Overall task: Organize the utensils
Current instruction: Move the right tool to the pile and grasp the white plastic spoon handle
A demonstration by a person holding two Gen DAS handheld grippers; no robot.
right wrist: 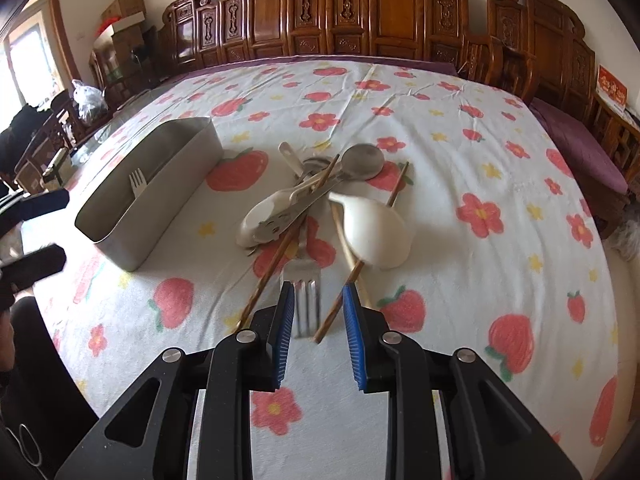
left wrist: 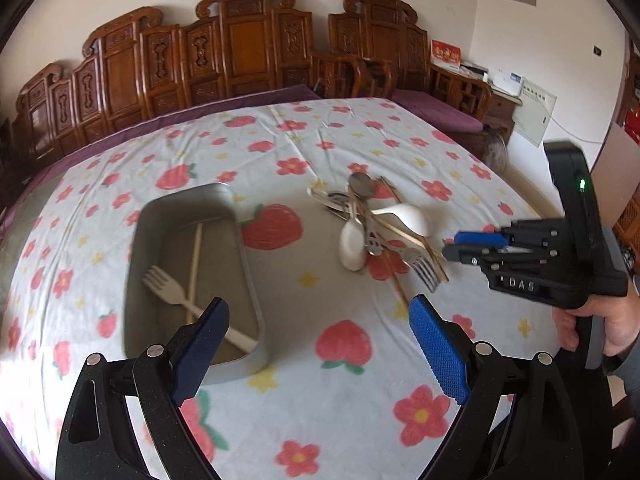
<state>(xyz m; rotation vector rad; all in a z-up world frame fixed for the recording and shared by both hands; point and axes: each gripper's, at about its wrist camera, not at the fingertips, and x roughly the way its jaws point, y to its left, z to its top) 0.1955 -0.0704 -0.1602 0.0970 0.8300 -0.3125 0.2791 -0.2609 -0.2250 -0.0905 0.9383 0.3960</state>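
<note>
Bench [left wrist: 304, 364] under a strawberry-and-flower print cloth [right wrist: 480, 168], carved wooden chairs [left wrist: 248, 44] along the far side. Grey rectangular utensil tray [left wrist: 252, 280] sits left of centre; inside it a cream plastic fork [left wrist: 172, 292] crossed over a pale chopstick [left wrist: 196, 256]. Pile of utensils [right wrist: 320, 204] lies to the right of the tray, apart from it: two white ceramic spoons [right wrist: 380, 232], a metal spoon [right wrist: 362, 162], brown chopsticks [right wrist: 276, 264], a slotted piece, and a metal fork [right wrist: 306, 296] sticking out toward the camera with tines nearest.

Right tool [right wrist: 316, 320]: blue pads partly open, fork tines between them, a brown chopstick end also in the gap; pads not pressing on either as far as the view shows, nothing lifted. Seen from the left wrist view, this tool reaches the near edge of the pile, held by a hand [left wrist: 600, 320]; white letters "DAS" readable on its black body, green light lit above.

Left tool [left wrist: 320, 340]: jaws wide apart, empty, hanging over the near end of the tray and bare cloth.

Wall signs at back too small to read.
</note>
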